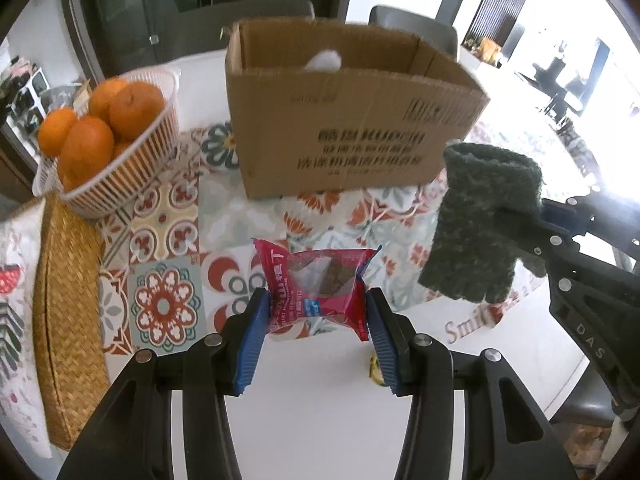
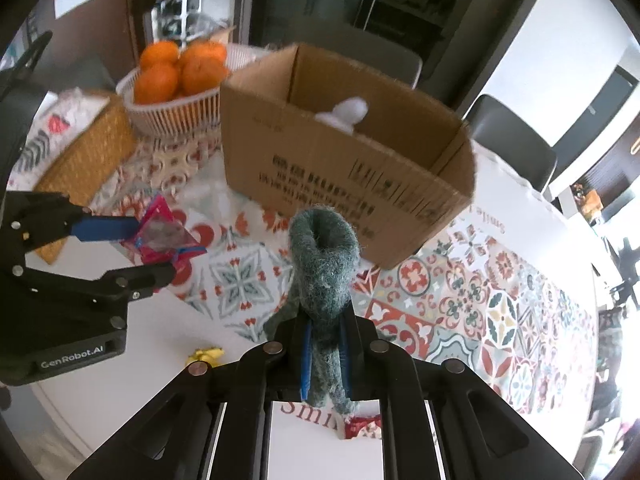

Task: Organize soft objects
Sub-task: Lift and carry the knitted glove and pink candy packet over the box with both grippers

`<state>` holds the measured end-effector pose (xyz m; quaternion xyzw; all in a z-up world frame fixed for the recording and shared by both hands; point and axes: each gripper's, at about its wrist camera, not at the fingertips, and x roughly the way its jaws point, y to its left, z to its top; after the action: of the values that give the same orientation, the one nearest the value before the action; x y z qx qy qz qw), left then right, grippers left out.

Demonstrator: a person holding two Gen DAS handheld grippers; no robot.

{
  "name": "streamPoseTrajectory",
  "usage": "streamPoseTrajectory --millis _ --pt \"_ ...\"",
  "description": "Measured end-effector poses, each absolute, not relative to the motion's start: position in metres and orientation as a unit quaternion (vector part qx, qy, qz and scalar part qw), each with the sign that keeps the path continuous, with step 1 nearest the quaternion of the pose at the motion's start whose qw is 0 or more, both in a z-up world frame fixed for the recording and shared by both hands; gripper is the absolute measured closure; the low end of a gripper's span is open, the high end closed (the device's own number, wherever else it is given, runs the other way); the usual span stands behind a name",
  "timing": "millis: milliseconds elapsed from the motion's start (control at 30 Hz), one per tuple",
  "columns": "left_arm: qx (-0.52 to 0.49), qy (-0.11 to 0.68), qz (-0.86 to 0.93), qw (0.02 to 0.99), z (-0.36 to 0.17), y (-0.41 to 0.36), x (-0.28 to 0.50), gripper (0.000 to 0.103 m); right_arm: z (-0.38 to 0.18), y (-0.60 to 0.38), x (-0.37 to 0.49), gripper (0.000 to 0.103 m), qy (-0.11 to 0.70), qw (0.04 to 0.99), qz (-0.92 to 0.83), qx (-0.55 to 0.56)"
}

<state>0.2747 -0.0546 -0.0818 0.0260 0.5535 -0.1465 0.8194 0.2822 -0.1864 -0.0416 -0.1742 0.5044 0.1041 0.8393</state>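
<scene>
- a pink snack packet, with a clear window showing something brown inside, hangs above the table, clamped between the blue pads of the left gripper; from the right wrist view the same packet sits pinched at the tip of that gripper.
- a dark green knitted glove, cuff uppermost and short fingers hanging down, is held clear of the table by the right gripper; in its own camera the jaws are drawn tight together on the glove, which stands up between the blue pads.
- both items hover in front of an open cardboard box printed with dark lettering; something white and fluffy shows inside it.
- the box stands on a patterned tile-print cloth covering the white table.
- left of the box, a white slatted basket holds oranges, beside a woven straw mat.
- a small yellow object, too blurred to identify, lies on the bare table near the grippers.
- dark chairs stand behind the table.
</scene>
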Motion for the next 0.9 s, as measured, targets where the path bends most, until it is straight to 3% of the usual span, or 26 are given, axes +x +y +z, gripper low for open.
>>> streamPoseTrajectory --millis 900 --pt "0.014 0.437 -0.176 0.882 0.035 -0.060 0.294 0.054 0.064 -0.205 0.292 0.091 0.387 0.913 0.101 -0.081"
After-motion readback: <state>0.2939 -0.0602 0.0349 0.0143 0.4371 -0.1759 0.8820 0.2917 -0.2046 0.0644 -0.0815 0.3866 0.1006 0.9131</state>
